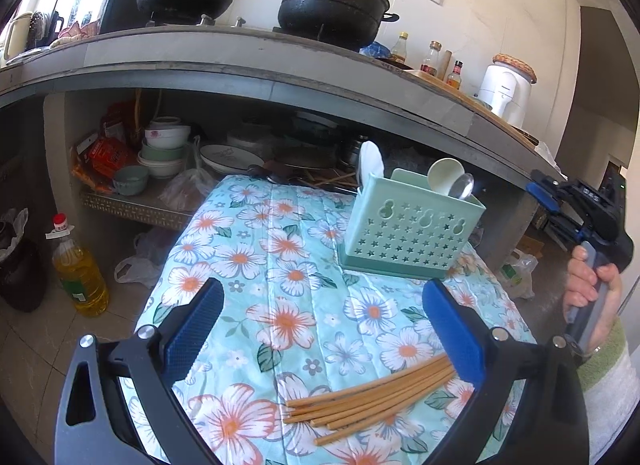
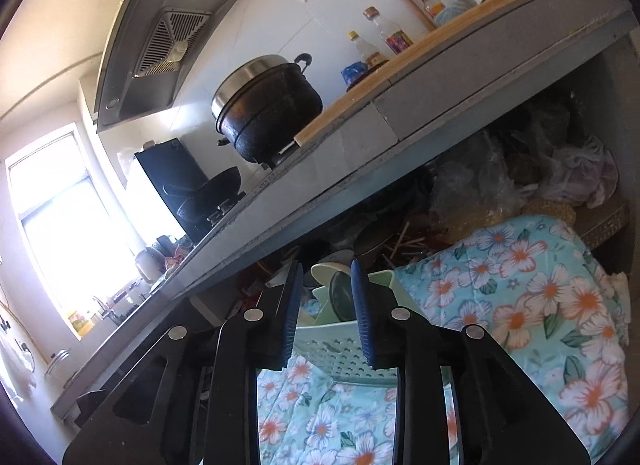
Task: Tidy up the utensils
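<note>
The left hand-held gripper (image 1: 320, 329) stands spread wide and empty above the floral surface (image 1: 280, 265); the bundle of chopsticks (image 1: 368, 397) lies at its five o'clock. The mint utensil holder (image 1: 408, 225), with spoons (image 1: 448, 179) inside, sits at one o'clock. The right hand-held gripper (image 2: 326, 317) is slightly parted, grasping nothing, over the holder.

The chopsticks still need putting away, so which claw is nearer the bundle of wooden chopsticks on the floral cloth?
Left. The left claw stands wide open over the bundle of wooden chopsticks. The right claw is away at the mint-green perforated plastic utensil holder.
</note>
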`<control>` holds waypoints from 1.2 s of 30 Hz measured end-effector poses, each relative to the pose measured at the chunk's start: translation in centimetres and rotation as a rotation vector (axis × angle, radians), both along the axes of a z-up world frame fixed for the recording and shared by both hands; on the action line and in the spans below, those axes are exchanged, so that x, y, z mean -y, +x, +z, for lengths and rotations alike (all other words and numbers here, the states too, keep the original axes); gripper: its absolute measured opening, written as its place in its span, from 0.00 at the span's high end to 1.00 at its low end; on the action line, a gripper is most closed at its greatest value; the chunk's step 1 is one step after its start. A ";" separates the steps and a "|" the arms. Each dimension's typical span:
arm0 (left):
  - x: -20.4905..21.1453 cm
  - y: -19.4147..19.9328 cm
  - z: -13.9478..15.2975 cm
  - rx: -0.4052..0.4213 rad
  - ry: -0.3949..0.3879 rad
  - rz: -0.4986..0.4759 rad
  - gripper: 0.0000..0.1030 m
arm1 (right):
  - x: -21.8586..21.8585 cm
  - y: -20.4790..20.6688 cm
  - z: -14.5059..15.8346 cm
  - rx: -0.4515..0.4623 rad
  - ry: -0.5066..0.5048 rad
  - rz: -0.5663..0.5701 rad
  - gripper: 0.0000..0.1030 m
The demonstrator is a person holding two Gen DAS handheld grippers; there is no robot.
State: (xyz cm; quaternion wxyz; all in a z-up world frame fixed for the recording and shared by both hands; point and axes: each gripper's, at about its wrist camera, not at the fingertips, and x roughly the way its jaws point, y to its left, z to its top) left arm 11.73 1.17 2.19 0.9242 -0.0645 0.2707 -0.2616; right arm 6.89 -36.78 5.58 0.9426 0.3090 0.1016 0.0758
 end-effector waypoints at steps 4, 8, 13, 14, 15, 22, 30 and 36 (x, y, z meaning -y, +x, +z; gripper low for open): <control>1.0 -0.5 -0.7 -0.034 0.034 -0.022 0.05 | -2.0 -3.3 -0.9 -0.070 -0.049 0.021 0.68; 3.2 -1.1 -2.4 -0.055 0.167 -0.039 0.05 | -4.3 -4.9 -4.0 -0.253 -0.079 0.040 0.67; 6.1 -1.9 -4.8 -0.058 0.318 -0.088 0.06 | -5.8 -5.8 -8.9 -0.463 -0.028 0.029 0.67; 6.7 -1.9 -5.2 -0.051 0.341 -0.092 0.06 | -6.0 -6.1 -9.7 -0.479 -0.013 0.032 0.67; 7.2 -1.9 -5.6 -0.042 0.364 -0.089 0.07 | -6.2 -6.4 -10.3 -0.489 -0.001 0.037 0.67; 9.5 0.0 -9.0 -0.066 0.555 -0.033 0.12 | -6.9 -6.9 -11.5 -0.505 0.003 0.067 0.67; 9.1 -3.9 -9.4 -0.011 0.595 -0.123 0.12 | -6.1 -6.9 -11.9 -0.505 0.020 0.076 0.67; 8.9 -5.1 -9.4 -0.030 0.592 -0.146 0.12 | -5.5 -7.5 -12.0 -0.500 0.039 0.066 0.67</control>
